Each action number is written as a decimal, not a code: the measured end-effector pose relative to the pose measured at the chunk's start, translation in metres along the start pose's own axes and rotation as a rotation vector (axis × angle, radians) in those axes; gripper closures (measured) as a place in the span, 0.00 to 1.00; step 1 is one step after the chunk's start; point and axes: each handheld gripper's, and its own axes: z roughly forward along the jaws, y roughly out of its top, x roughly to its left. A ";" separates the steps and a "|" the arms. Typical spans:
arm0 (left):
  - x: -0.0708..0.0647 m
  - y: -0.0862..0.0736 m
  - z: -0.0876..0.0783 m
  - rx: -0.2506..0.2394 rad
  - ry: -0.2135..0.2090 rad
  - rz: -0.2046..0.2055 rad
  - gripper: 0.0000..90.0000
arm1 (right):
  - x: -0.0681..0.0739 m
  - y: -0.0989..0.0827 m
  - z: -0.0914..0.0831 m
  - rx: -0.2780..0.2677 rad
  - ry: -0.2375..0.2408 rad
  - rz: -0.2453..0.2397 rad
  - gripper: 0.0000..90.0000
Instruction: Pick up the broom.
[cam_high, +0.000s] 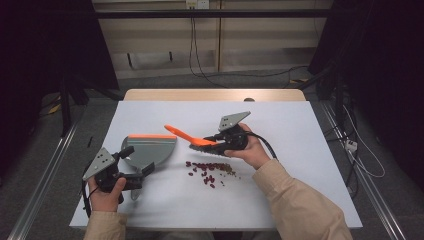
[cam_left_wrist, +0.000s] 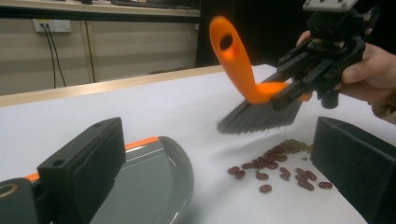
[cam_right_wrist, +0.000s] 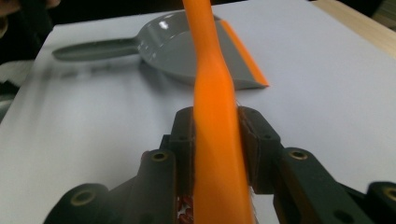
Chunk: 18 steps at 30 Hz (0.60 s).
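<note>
An orange brush (cam_high: 186, 135) with dark bristles hangs tilted just above the white table, and my right gripper (cam_high: 220, 140) is shut on its handle near the bristle head. The right gripper view has the handle (cam_right_wrist: 211, 84) clamped between my right gripper's (cam_right_wrist: 217, 128) two jaws. Below the bristles (cam_left_wrist: 259, 119) lies a scatter of red beans (cam_high: 207, 172) (cam_left_wrist: 275, 168). A grey dustpan (cam_high: 152, 149) (cam_left_wrist: 154, 186) (cam_right_wrist: 187, 42) with an orange lip lies flat to the left of the beans. My left gripper (cam_high: 138, 161) (cam_left_wrist: 215, 140) stands open at the pan, one jaw over its rim.
White sheet (cam_high: 300, 165) covers the table, with a wooden edge (cam_high: 215, 95) at the far side. The dustpan's handle (cam_right_wrist: 93, 49) points toward the left hand. Cables and dark stands lie on the floor beyond and to the right.
</note>
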 end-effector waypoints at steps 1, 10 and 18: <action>0.000 0.000 0.000 0.001 0.000 0.003 0.04 | 0.001 0.001 -0.003 -0.008 -0.023 0.022 0.77; -0.001 0.000 0.003 0.006 -0.008 0.006 0.04 | 0.017 -0.004 -0.019 -0.134 -0.155 0.266 0.77; 0.001 -0.001 0.004 0.013 -0.002 0.010 0.04 | 0.034 -0.008 -0.017 -0.146 -0.214 0.304 0.77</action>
